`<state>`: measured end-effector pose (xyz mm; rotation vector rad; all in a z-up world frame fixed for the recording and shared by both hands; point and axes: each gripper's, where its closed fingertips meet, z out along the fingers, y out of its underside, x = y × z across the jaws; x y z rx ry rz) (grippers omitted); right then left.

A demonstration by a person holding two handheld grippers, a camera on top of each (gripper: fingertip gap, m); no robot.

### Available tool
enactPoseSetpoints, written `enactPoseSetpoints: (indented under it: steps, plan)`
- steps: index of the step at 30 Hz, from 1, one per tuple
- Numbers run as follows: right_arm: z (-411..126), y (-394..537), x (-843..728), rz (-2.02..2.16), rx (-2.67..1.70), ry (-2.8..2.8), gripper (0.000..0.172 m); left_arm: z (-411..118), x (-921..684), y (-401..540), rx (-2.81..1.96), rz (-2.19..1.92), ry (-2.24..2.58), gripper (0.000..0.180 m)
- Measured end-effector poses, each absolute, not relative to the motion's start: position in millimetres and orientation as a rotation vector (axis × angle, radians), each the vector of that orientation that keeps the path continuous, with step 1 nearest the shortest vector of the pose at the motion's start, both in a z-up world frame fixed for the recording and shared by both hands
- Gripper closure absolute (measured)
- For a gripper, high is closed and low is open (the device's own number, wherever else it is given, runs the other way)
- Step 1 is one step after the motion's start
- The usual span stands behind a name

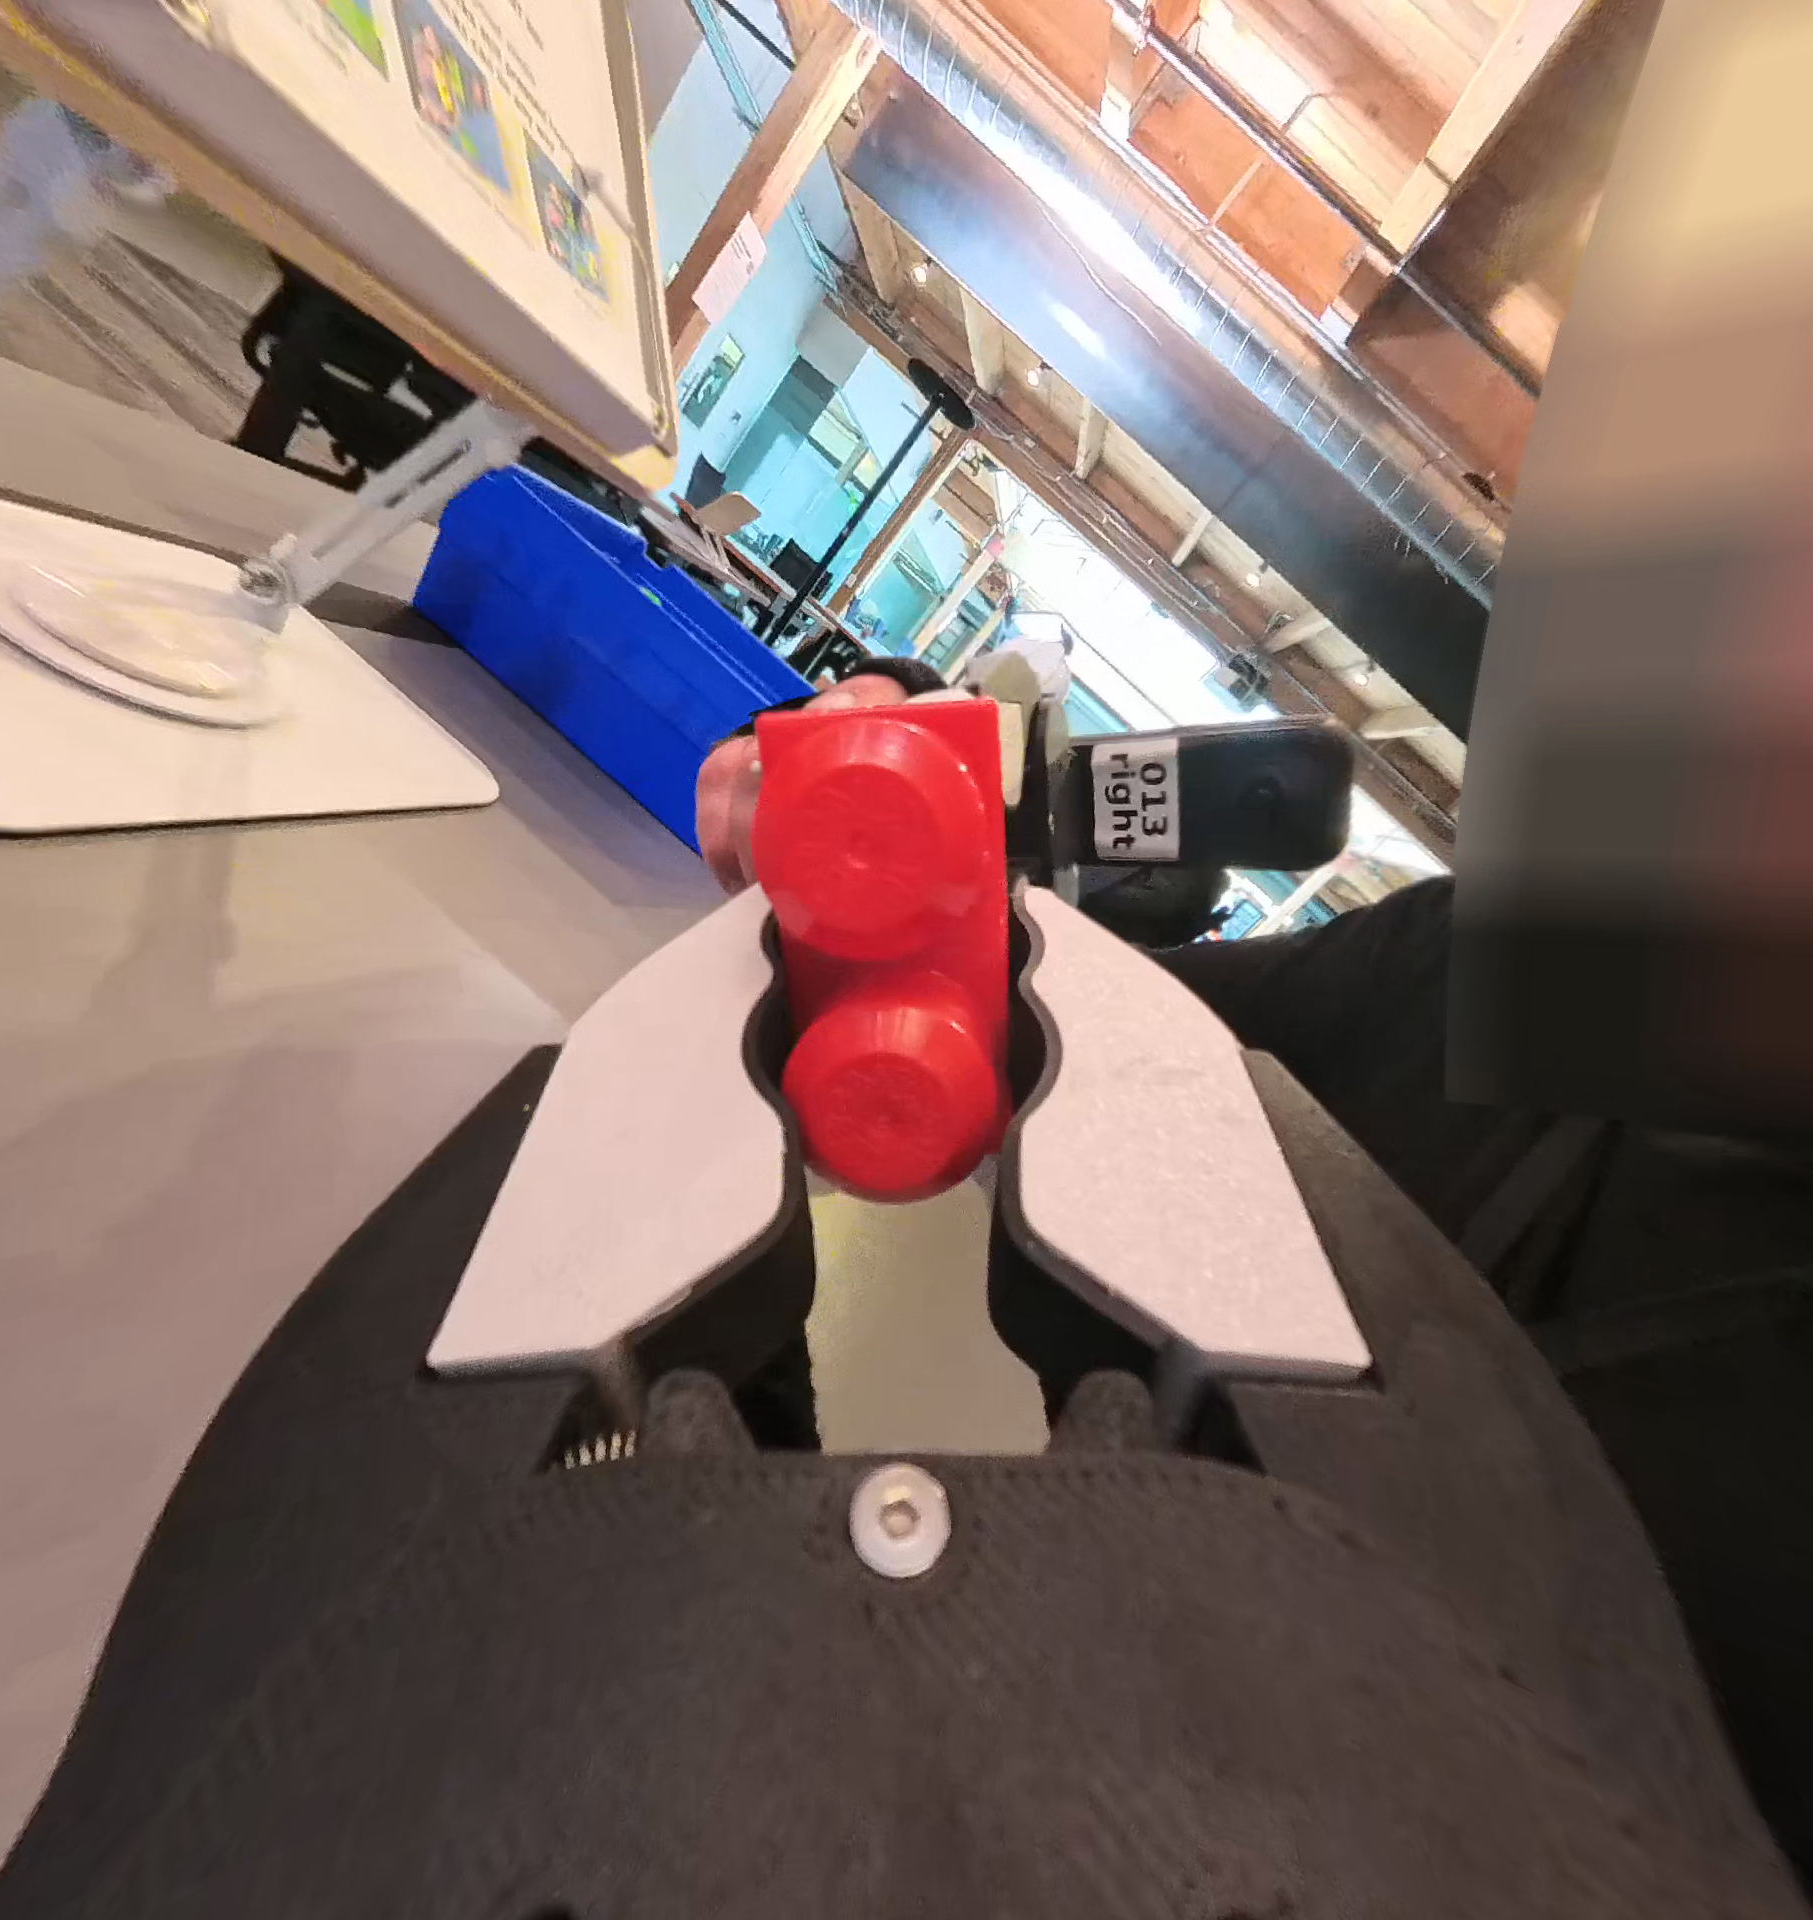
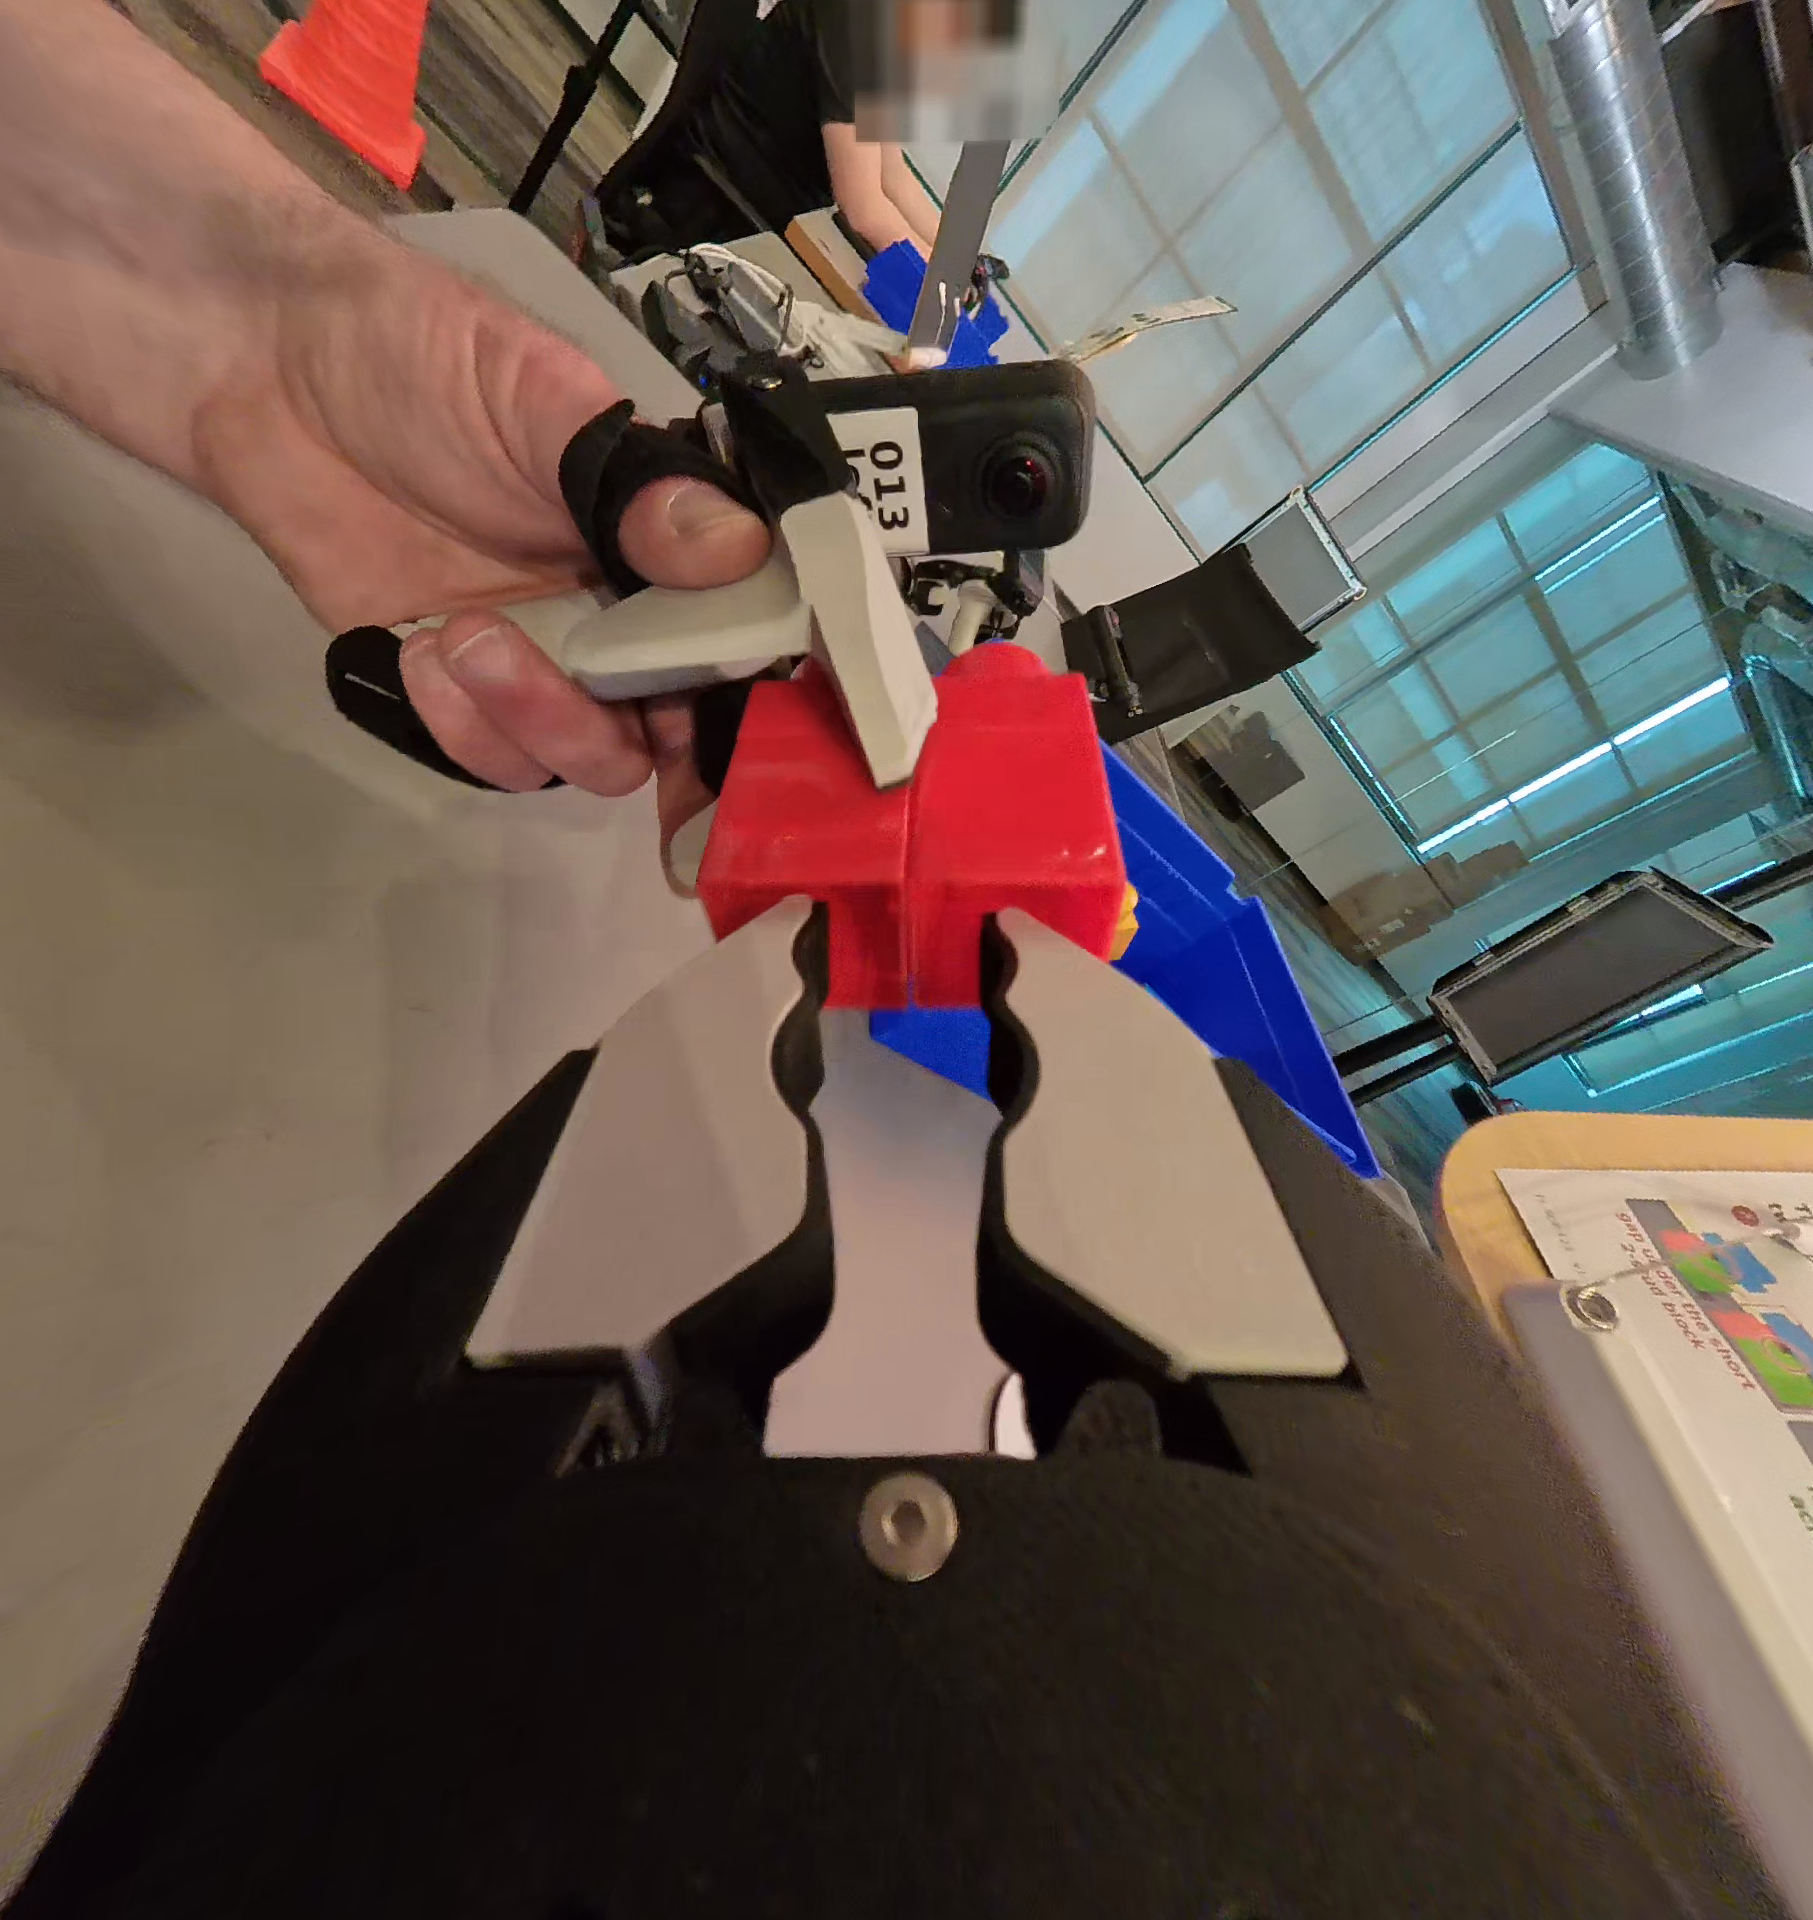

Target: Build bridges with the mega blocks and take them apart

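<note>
A red two-stud mega block (image 1: pixel 871 831) is held in the air above the grey table (image 1: pixel 206 1039). My left gripper (image 1: pixel 886 920) is shut on it, with both pads against its sides and the studs facing the camera. In the right wrist view the same red block (image 2: pixel 1006 821) is just beyond my right gripper (image 2: pixel 902 935). That gripper's jaws stand apart at the block's near end, with red showing through the gap. One left finger (image 2: pixel 860 665) lies across the block's top. The right gripper's camera body (image 1: pixel 1224 795) shows behind the block.
A blue bin (image 1: pixel 590 623) stands on the table behind the block and also shows in the right wrist view (image 2: pixel 1245 997). A white mat (image 1: pixel 154 748) carries a stand with an instruction sheet (image 2: pixel 1712 1403). A person's hand (image 2: pixel 362 416) holds the left gripper. An orange cone (image 2: pixel 351 73) stands far off. The grippers are tip to tip, or close to it.
</note>
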<state>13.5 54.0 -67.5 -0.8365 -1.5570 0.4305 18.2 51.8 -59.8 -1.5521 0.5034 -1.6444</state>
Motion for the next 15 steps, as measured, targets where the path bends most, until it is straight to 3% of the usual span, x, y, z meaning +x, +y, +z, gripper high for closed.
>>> enactPoseSetpoints:
  steps: [6,12,15]
  plan:
    - [-46.8,61.7,28.2,0.563,-0.850,-1.521,0.143,-59.9,-9.6,63.0,-1.646,-1.317,0.671,0.144]
    - [-47.1,62.3,23.1,0.990,-1.137,-1.524,0.122,-72.4,0.6,54.2,-1.760,-0.906,1.069,0.143]
    - [-67.1,59.4,18.8,1.051,-1.232,-1.595,0.120,-80.3,14.8,48.4,-1.776,-0.757,1.243,0.144]
